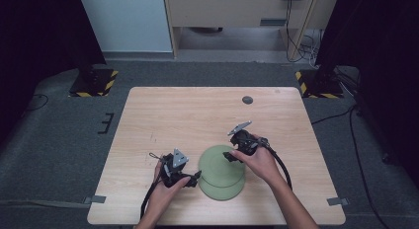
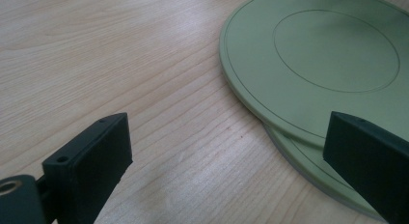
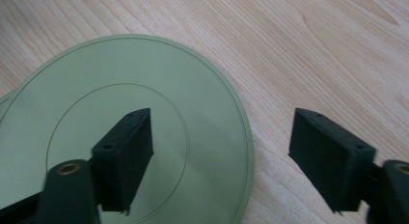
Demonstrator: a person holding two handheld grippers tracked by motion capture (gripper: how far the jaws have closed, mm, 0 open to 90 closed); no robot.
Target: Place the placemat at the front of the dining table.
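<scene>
Two flat green plates lie stacked and offset near the table's front, the top plate (image 1: 221, 162) over the lower plate (image 1: 222, 192). My left gripper (image 1: 196, 177) rests at the stack's left edge, open. In the left gripper view its jaws (image 2: 226, 156) stand wide over bare wood, with the top plate (image 2: 313, 64) and the lower plate's rim (image 2: 308, 168) ahead to the right. My right gripper (image 1: 230, 156) hovers at the top plate's right side, open. In the right gripper view (image 3: 222, 156) one jaw is above the top plate (image 3: 96, 113), the other above the table, the rim between them untouched.
The wooden table (image 1: 197, 115) has a small dark round grommet (image 1: 247, 99) near its far edge. Grey tape tabs (image 1: 98, 199) (image 1: 336, 201) mark the front corners. Black stands with striped bases (image 1: 94, 81) (image 1: 318, 83) flank the far side on the floor.
</scene>
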